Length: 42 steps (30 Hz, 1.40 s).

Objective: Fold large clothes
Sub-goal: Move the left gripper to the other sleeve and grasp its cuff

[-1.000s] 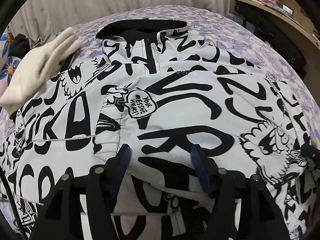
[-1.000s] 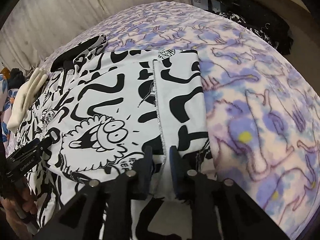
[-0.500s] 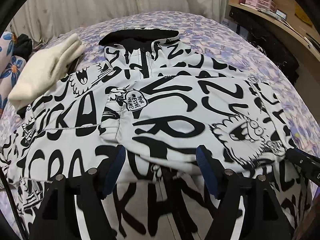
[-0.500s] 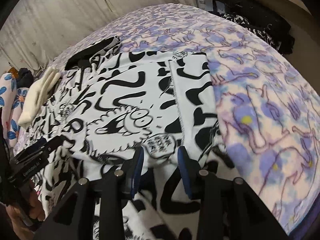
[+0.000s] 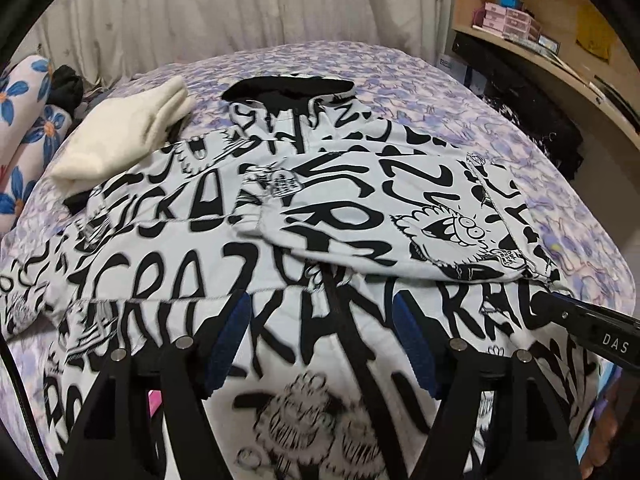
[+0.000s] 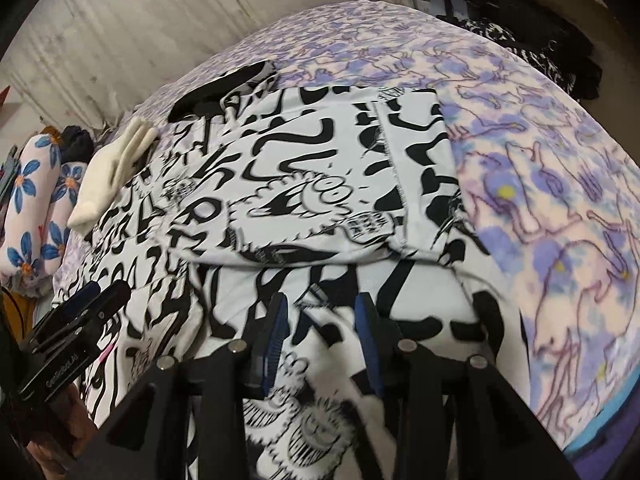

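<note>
A large white jacket with black graffiti print (image 5: 224, 240) lies spread on the bed, collar at the far end. One sleeve (image 5: 400, 216) is folded across its chest; it also shows in the right wrist view (image 6: 320, 200). My left gripper (image 5: 320, 344) is open and empty, hovering over the jacket's lower front. My right gripper (image 6: 320, 336) is open and empty above the jacket's lower right part. The right gripper's tip shows at the right edge of the left wrist view (image 5: 580, 320). The left gripper shows at the left of the right wrist view (image 6: 76, 328).
A folded cream garment (image 5: 128, 136) lies on the jacket's far left shoulder. The bed has a purple-and-pink blanket (image 6: 540, 184). A flowered pillow (image 5: 24, 128) lies at the left. A wooden desk with shelves (image 5: 560, 64) stands at the right, curtains behind.
The right gripper let go of the folded sleeve and opened. Both grippers drew back toward the jacket's hem, so more of the lower jacket shows.
</note>
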Available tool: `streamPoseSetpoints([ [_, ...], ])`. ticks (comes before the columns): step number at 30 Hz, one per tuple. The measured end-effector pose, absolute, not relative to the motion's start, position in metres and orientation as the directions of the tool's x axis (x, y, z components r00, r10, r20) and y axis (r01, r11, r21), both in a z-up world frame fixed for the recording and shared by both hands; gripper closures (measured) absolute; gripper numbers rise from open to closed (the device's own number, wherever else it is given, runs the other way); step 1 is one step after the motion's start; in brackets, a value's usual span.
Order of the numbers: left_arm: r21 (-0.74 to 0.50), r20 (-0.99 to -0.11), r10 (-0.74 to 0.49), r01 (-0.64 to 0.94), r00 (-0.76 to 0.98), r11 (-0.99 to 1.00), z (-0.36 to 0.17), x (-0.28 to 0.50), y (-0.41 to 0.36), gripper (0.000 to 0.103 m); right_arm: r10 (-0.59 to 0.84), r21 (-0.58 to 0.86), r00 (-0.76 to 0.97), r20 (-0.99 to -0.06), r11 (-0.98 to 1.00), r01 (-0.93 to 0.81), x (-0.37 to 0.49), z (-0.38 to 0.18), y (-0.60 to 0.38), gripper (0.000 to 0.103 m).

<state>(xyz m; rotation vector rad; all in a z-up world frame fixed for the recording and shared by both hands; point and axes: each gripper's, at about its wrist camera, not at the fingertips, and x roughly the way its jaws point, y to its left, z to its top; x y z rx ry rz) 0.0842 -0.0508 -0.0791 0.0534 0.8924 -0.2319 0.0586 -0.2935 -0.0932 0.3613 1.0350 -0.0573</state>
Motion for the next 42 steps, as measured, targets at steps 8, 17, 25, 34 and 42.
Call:
streamPoseSetpoints([
  [8,-0.036,-0.769,-0.119,0.144,0.628,0.989,-0.064,0.056,0.001,0.031,0.134,0.254,0.535,-0.834,0.954,0.157,0.050,-0.073,-0.258,0.068],
  [17,-0.076,-0.754,-0.070,0.020,0.653,0.997,-0.052,0.041,0.077,0.031,0.157,0.214,0.550,-0.820,0.976,0.040,0.057,-0.052,-0.195,0.068],
  [25,-0.109,-0.747,-0.014,-0.102,0.665,0.989,-0.054,0.032,0.155,0.030,0.242,0.250,0.564,-0.789,0.966,-0.064,0.079,-0.046,-0.125,0.068],
  [34,-0.192,-0.756,0.026,-0.260,0.654,0.946,-0.075,0.031,0.263,0.028,0.290,0.222,0.548,-0.784,0.957,-0.188,0.104,-0.051,-0.033,0.068],
  [42,-0.361,-0.753,-0.057,-0.341,0.655,0.868,-0.114,0.044,0.343,0.028,0.306,0.209,0.499,-0.811,0.948,-0.242,0.131,-0.075,0.030,0.068],
])
